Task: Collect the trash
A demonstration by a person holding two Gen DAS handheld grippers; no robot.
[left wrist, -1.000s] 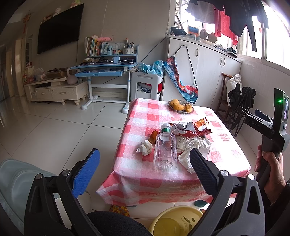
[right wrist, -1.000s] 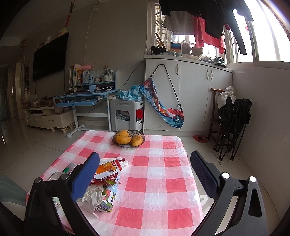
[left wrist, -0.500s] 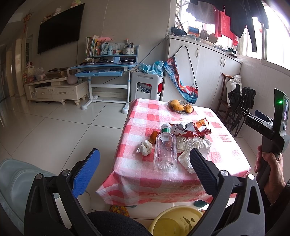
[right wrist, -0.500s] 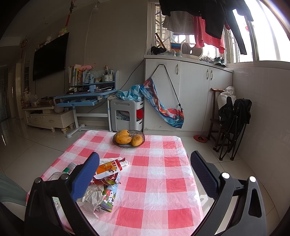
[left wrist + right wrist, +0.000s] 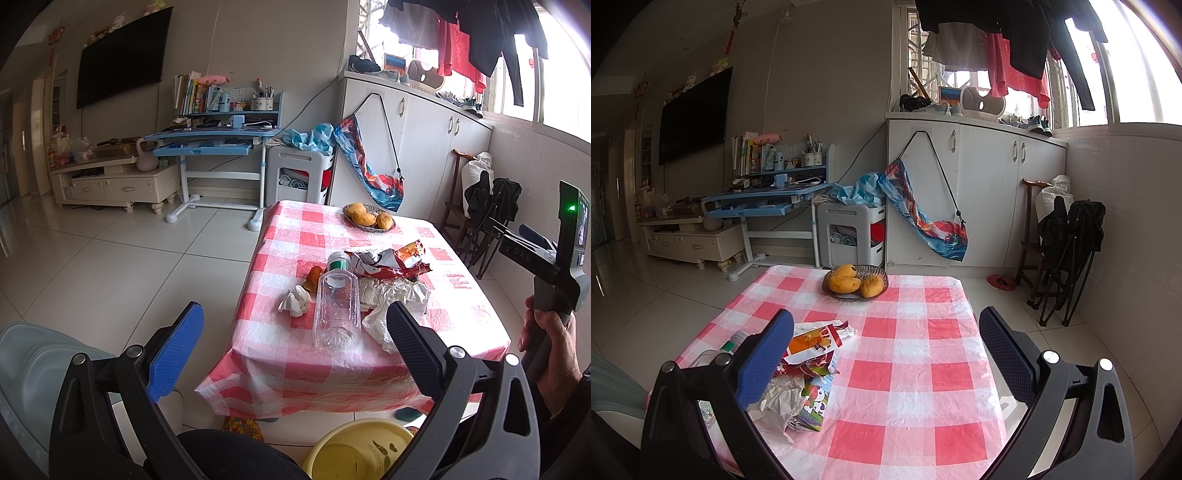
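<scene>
Trash lies on the red-checked table (image 5: 458, 291): an empty clear plastic bottle (image 5: 337, 306) with a green cap, a crumpled white tissue (image 5: 295, 305), an orange peel piece (image 5: 313, 278), a torn red snack bag (image 5: 388, 260) and crumpled white wrappers (image 5: 391, 295). My left gripper (image 5: 291, 349) is open and empty, held back from the table's near edge, above a yellow bin (image 5: 360, 448). My right gripper (image 5: 884, 358) is open and empty above the table; the snack bag (image 5: 812, 341) and wrappers (image 5: 783, 402) lie by its left finger (image 5: 764, 363).
A basket of mangoes (image 5: 368, 218) stands at the table's far end, also in the right wrist view (image 5: 855, 282). A pale chair (image 5: 26, 369) is at the left. A blue desk (image 5: 210, 142), white cabinets (image 5: 417, 147) and folding chairs (image 5: 1067, 251) line the walls.
</scene>
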